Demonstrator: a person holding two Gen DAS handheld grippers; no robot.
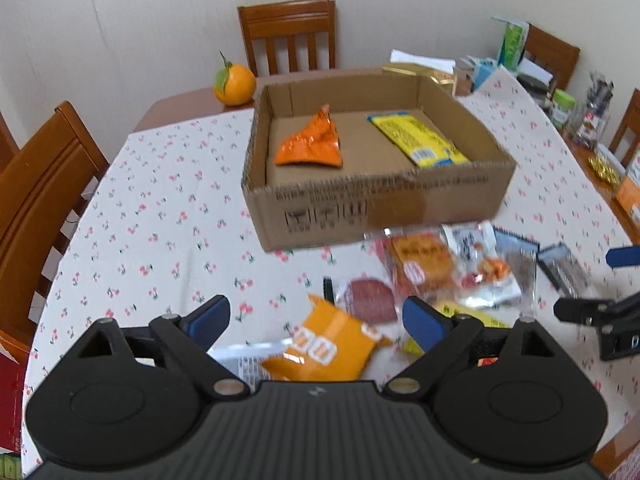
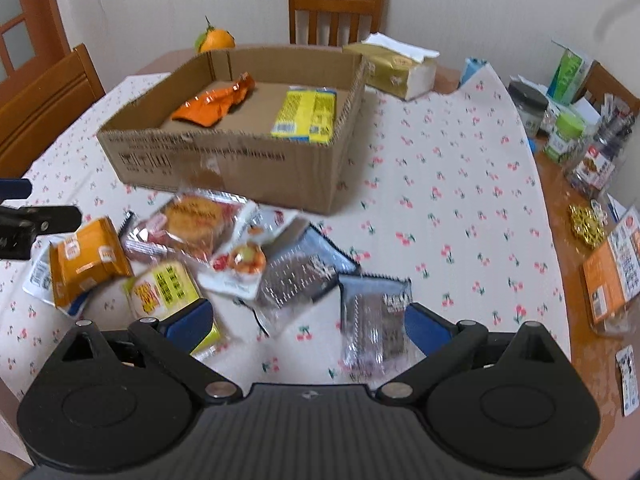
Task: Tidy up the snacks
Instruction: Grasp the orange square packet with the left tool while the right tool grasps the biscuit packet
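Note:
An open cardboard box [image 1: 320,216] [image 2: 224,168] sits on the cherry-print tablecloth. It holds an orange packet [image 1: 310,146] [image 2: 212,106] and a yellow packet [image 1: 424,140] [image 2: 306,114]. A pile of snack packets lies in front of the box. My left gripper [image 1: 316,318] is open above an orange-yellow packet [image 1: 328,348] [image 2: 86,262]. My right gripper [image 2: 308,322] is open above two dark clear packets [image 2: 376,324] [image 2: 304,268]. A round cake packet [image 2: 192,222], a yellow packet [image 2: 166,288] and a fruit packet [image 2: 240,260] lie between. The right gripper shows at the left wrist view's right edge [image 1: 600,280].
An orange [image 1: 234,84] [image 2: 214,40] sits behind the box. A tissue box [image 2: 396,68], jars [image 2: 564,132] and cartons crowd the table's right side. Wooden chairs [image 1: 290,36] [image 1: 44,196] stand at the far and left sides.

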